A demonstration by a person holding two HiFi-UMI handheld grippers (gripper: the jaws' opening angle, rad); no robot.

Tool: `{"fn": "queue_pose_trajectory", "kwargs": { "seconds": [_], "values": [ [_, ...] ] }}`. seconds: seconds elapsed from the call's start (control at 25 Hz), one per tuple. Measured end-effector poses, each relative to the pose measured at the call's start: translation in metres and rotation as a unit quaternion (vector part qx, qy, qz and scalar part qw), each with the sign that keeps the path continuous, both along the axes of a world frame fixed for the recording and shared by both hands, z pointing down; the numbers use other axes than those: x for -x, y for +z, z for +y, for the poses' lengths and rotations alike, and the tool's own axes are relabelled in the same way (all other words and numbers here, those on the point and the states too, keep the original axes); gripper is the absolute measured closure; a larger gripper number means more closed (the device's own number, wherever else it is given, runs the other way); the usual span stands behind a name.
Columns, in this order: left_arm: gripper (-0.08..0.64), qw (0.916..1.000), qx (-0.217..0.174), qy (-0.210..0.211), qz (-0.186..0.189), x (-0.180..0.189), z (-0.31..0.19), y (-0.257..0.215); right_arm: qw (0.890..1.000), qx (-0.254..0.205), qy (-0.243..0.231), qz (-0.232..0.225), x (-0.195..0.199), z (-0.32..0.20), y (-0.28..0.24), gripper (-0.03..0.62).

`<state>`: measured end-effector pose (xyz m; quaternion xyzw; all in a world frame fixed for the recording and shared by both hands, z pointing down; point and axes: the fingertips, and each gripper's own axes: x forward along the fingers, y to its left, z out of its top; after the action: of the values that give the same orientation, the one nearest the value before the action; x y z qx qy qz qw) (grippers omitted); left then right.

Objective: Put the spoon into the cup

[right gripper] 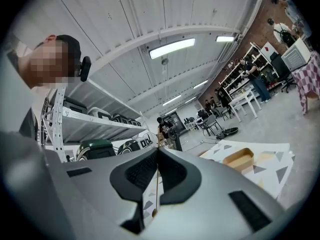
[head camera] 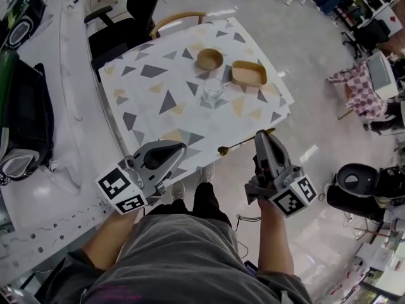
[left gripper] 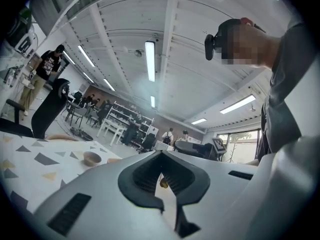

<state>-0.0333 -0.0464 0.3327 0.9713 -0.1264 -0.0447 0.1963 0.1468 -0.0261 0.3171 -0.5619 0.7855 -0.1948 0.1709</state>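
Note:
A thin golden spoon (head camera: 243,142) hangs level over the table's near edge, its bowl pointing left. My right gripper (head camera: 261,135) is shut on its handle; in the right gripper view the spoon (right gripper: 157,184) runs as a thin line between the closed jaws of that gripper (right gripper: 158,151). The clear glass cup (head camera: 213,90) stands upright on the patterned table (head camera: 152,106), well beyond the spoon. My left gripper (head camera: 180,148) hovers at the table's near edge, left of the spoon, shut with nothing in it. In its own view the left gripper (left gripper: 161,155) shows its jaw tips meeting.
A wooden bowl (head camera: 209,59) and a wooden tray (head camera: 248,73) sit just behind the cup. A black office chair (head camera: 123,24) stands at the far side. A white bench (head camera: 50,125) runs along the left. The tray (right gripper: 238,159) shows in the right gripper view.

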Motion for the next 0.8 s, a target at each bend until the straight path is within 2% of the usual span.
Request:
{"fn": "queue_pose_trajectory", "kwargs": {
  "seconds": [0.32, 0.8],
  "values": [
    [0.545, 0.9978, 0.007, -0.062, -0.024, -0.009, -0.053, 0.012, 0.999, 0.013, -0.049, -0.015, -0.023, -0.069, 0.019, 0.571],
    [0.545, 0.9872, 0.024, -0.148, -0.054, -0.021, -0.109, 0.025, 0.993, 0.028, -0.110, -0.022, -0.055, -0.172, 0.042, 0.571]
  ]
}}
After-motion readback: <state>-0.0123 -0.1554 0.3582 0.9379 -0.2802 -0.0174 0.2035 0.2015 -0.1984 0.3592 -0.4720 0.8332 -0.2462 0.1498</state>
